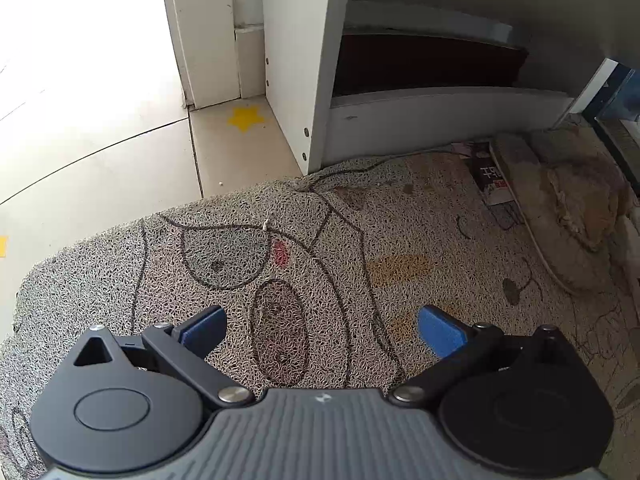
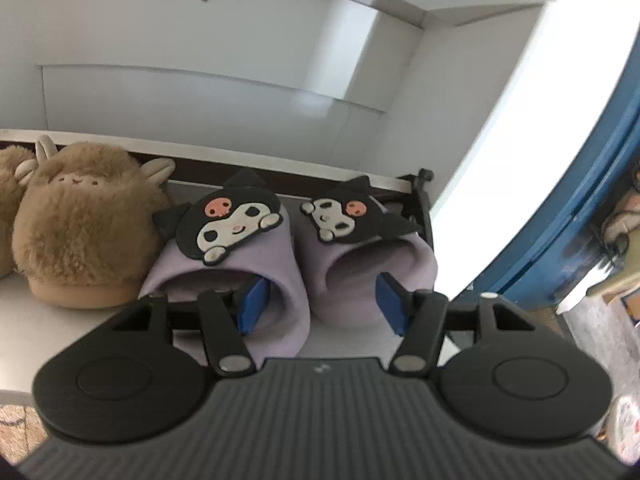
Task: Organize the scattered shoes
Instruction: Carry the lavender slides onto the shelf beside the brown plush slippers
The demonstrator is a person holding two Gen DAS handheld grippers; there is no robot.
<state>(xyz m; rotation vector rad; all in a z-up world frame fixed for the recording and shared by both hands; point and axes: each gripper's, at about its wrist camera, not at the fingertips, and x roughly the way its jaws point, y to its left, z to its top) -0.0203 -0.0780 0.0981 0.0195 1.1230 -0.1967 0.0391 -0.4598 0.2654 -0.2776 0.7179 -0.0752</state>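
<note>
We find the right gripper (image 2: pixel 320 304) at the shelf (image 2: pixel 60 320) with its jaws apart: one blue pad sits inside the mouth of the left purple slipper (image 2: pixel 240 264), the other over the right purple slipper (image 2: pixel 360 264), and neither presses on anything. Both cartoon-faced slippers stand side by side on the shelf, toes to the back, just beside the brown plush slipper (image 2: pixel 80 228). We judge the placing step complete and the release in hand; to do it well, we draw the pad straight back out of the slipper mouth without snagging the strap or skewing the pair. The left gripper (image 1: pixel 320 332) hangs open and empty over the patterned doormat (image 1: pixel 320 240), below the shelf unit.
</note>
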